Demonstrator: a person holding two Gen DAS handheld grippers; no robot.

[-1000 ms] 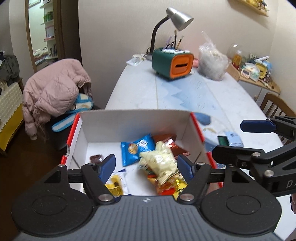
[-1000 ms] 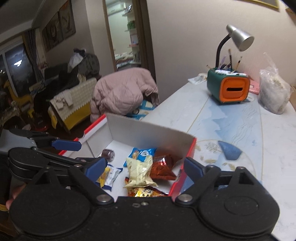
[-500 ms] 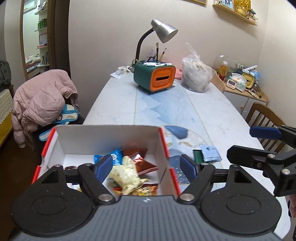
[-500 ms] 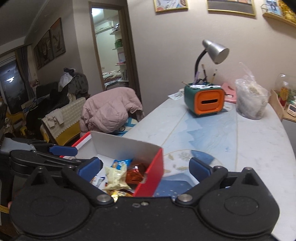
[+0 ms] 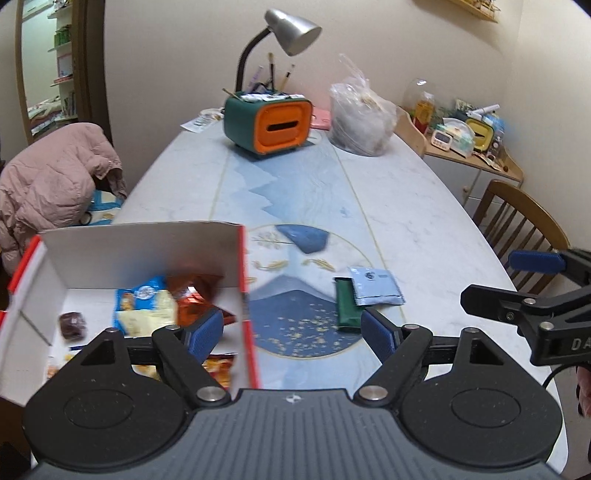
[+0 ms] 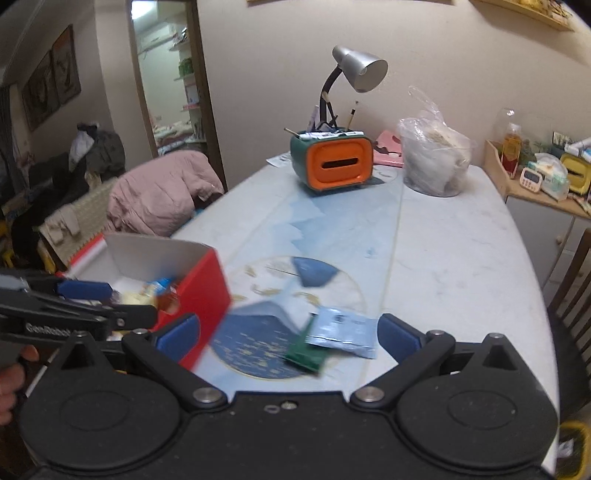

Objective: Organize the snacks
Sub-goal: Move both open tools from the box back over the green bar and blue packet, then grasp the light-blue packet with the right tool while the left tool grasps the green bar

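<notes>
Warm, fairly dim indoor light falls evenly on the worktop [image 5: 406, 206], with only soft shadows. The doorway [image 6: 166, 74] beyond the right claw's left side glows brighter than the room. Fisheye bending curves walls and worktop edges, with dark corners. The red snack box [image 6: 199, 291] and the packets [image 6: 332, 339] ahead of the right claw [image 6: 288, 332] are smeared by motion blur; the far desk lamp [image 5: 291, 29] stays sharp.

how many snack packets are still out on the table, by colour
light blue packet: 1
dark green packet: 1
total on the table, outside the box: 2
The light blue one overlaps the green one's edge. Neither is between any tongs.
</notes>
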